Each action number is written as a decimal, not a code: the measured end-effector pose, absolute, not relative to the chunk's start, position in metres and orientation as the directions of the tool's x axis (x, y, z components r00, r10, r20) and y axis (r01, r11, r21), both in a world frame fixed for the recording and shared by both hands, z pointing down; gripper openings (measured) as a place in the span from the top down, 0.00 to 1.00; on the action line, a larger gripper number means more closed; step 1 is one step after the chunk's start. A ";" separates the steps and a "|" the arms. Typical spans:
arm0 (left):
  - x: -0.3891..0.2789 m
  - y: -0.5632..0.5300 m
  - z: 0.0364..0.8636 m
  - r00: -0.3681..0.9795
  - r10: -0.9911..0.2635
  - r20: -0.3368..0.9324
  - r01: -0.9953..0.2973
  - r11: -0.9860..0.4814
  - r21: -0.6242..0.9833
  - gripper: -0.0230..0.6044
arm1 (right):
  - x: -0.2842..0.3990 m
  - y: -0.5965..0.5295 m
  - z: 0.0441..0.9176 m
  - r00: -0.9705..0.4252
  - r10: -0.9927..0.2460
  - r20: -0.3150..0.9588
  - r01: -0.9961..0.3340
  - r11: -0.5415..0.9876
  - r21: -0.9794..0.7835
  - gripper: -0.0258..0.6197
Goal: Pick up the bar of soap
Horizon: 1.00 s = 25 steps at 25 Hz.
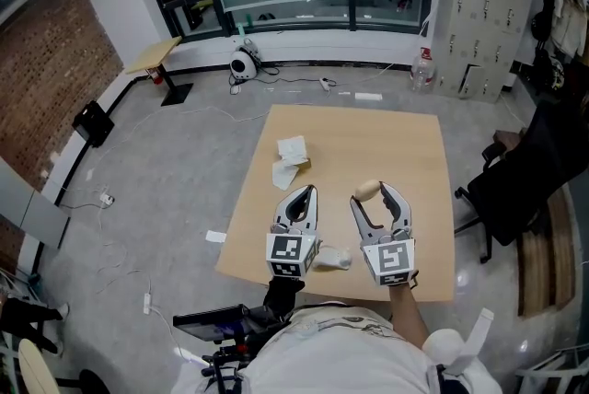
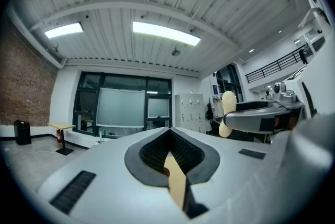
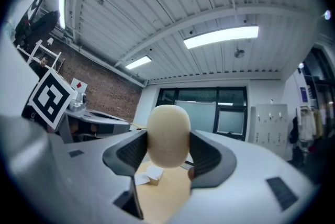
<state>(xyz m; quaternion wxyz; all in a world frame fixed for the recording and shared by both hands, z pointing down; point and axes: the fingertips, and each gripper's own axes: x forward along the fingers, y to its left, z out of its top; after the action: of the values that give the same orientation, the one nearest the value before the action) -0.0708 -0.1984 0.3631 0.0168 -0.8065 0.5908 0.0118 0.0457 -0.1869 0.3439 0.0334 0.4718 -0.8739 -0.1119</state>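
Plainly, our right gripper (image 3: 167, 150) clenches the pale cream oval bar of soap (image 3: 167, 136) at mid-frame; our left gripper (image 2: 170, 157) has its jaws pressed together, empty.

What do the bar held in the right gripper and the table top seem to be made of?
The bar of soap: cream, matte, smooth rounded ends; looks like solid pressed soap, though wax or plastic can't be ruled out. The table: pale tan, flat, evenly coloured; likely wood or wood-look laminate, grain too faint to tell.
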 end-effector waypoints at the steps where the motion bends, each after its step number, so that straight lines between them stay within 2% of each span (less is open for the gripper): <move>1: -0.071 -0.198 0.363 0.303 -0.952 -0.039 -0.953 -0.302 -0.015 0.96 | 0.045 -0.187 0.344 -0.552 -0.833 -0.050 -0.818 0.528 0.227 0.58; 25: -0.063 -0.202 0.371 0.307 -0.951 -0.029 -0.952 -0.307 -0.015 0.96 | 0.052 -0.190 0.352 -0.552 -0.833 -0.034 -0.817 0.532 0.222 0.58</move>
<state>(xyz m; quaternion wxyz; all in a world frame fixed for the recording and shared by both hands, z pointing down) -0.0632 -0.2025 0.3715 0.0145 -0.8082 0.5887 0.0071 0.0523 -0.1902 0.3519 0.0378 0.4718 -0.8744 -0.1066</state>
